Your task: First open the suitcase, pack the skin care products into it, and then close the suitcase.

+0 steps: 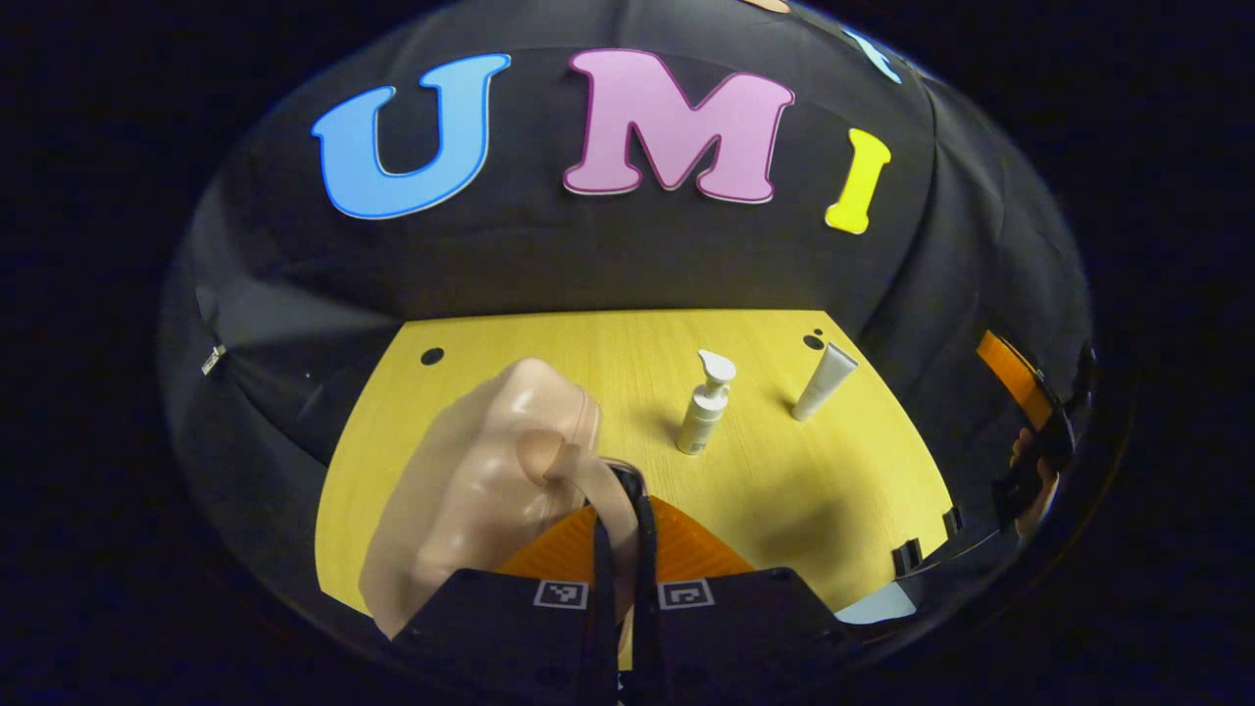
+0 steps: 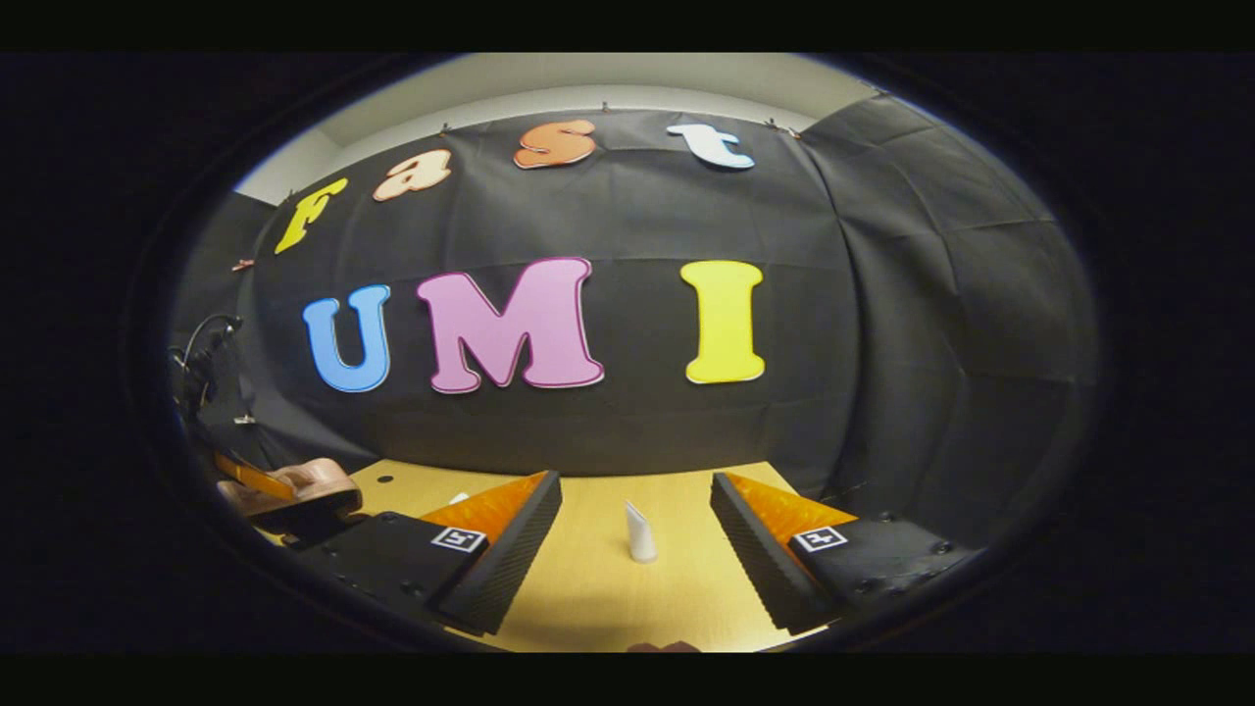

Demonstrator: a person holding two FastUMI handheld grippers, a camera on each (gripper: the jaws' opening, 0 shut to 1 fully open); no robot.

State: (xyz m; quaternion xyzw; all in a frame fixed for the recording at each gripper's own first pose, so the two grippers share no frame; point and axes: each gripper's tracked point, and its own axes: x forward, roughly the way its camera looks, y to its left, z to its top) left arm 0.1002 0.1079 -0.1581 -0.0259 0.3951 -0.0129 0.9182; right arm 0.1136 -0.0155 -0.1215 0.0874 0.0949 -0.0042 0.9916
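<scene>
Clamping the suitcase's [image 1: 490,471] handle [image 1: 627,490], your left gripper [image 1: 621,549] has its fingers pressed nearly together on that dark loop, low over the near edge of the yellow table [image 1: 784,490]. Your right gripper [image 2: 635,549] is held level, fingers spread wide, pinching nothing, pointed at the far wall. Count one suitcase, pale and closed, at the near left. Count two skin care products: one pump bottle [image 1: 706,404] standing upright at the centre, one tube [image 1: 826,380] standing on its cap, tilted, farther right.
</scene>
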